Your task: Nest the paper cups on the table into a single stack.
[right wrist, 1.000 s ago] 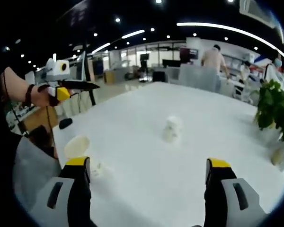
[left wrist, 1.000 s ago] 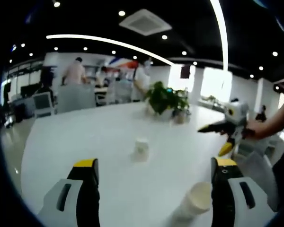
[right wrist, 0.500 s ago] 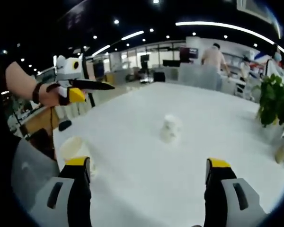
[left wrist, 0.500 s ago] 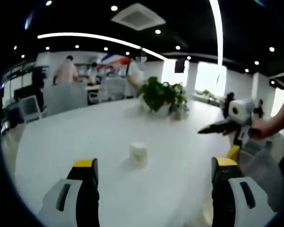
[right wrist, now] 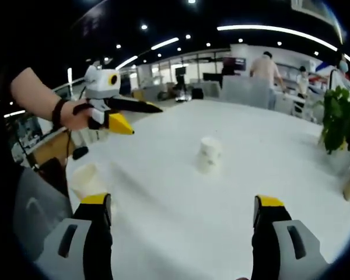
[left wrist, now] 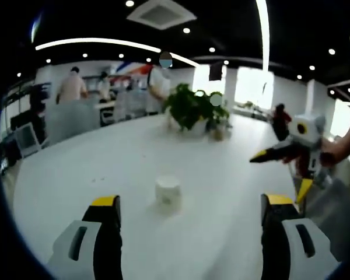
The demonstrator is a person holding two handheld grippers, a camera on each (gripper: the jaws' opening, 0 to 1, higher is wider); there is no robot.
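A white paper cup (left wrist: 168,191) stands in the middle of the white round table (left wrist: 93,169), a little beyond my left gripper (left wrist: 189,201), which is open with nothing in it. In the right gripper view the same cup (right wrist: 208,154) stands ahead of my right gripper (right wrist: 182,201), also open and holding nothing. A second paper cup (right wrist: 87,179) lies on its side near the table's edge, just past the right gripper's left jaw. The left gripper (right wrist: 144,119) hangs over the table to the left, jaws apart. In the left gripper view the right gripper (left wrist: 277,175) is at the right.
A potted plant (left wrist: 189,108) stands at the table's far side, seen also as the plant (right wrist: 341,122) at the right. Several people (left wrist: 70,87) and desks are in the background. A chair (right wrist: 29,204) sits by the near table edge.
The left gripper has moved in over the table toward the standing cup. The lying cup has slid out of the left gripper view's bottom. The right gripper has hardly moved.
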